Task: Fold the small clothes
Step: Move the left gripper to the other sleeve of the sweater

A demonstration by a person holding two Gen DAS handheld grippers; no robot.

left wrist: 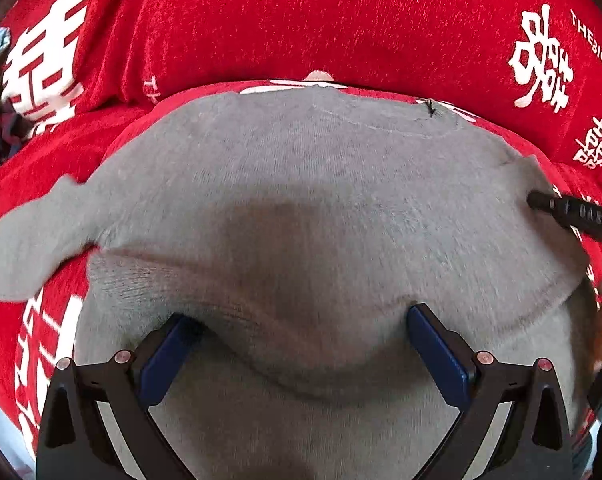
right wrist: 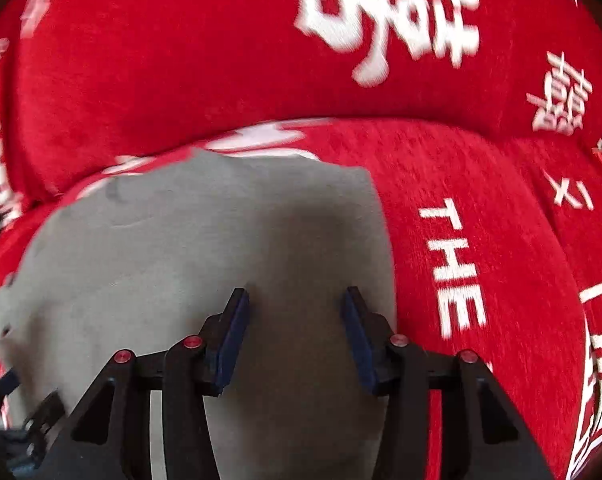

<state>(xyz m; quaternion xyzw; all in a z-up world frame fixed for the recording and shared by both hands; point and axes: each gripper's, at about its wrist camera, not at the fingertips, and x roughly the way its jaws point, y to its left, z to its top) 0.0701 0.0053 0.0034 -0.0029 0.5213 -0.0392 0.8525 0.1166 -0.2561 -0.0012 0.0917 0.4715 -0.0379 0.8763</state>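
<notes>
Two grippers, both over one grey garment spread on the red cover with white lettering.

Left gripper: we see the jaws spread wide and nothing pinched. A raised fold of the grey knit sits between the blue pads, bulging up across the gap; whether the tips touch the cloth we cannot tell, since the ribbed hem hides them. A sleeve trails off to the left onto the cover. At the frame's right edge we see the tip of the right gripper resting at the garment's right side.

Right wrist view: right gripper stands about half open, with nothing clamped. Garment lies flat under and ahead of the fingers, and both tips are over grey cloth. The garment's right edge runs just beside the right finger, with red cover beyond it. This frame is motion-blurred, so contact with the fabric is unclear.

A cushion rises behind the garment.
</notes>
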